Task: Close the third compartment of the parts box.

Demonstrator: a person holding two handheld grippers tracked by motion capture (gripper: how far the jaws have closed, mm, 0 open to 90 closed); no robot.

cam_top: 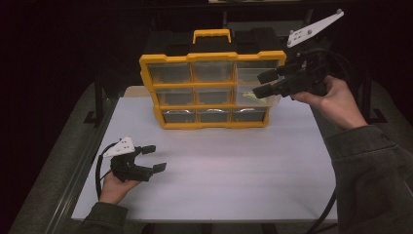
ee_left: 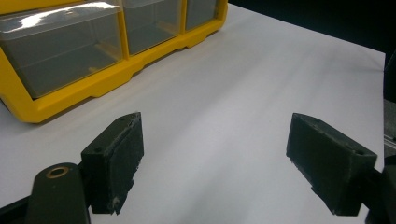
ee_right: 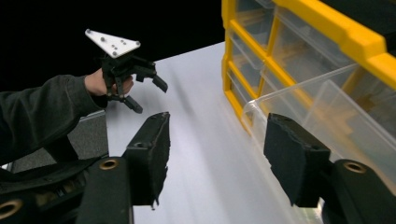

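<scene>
Two open grippers at a yellow drawer organizer, one drawer pulled out.

The yellow organizer stands upright at the far side of the white table, its clear drawers facing the person in three rows. At the right end of the middle row a clear drawer juts forward out of its slot. The right gripper hovers right at that drawer's front — its jaws stand apart, and in the right gripper view nothing sits between the pads, the drawer's corner lying just beside the right-hand one. The left gripper rests near the table's front left corner, well apart from the organizer — its jaws spread wide over bare tabletop, gripping nothing.
</scene>
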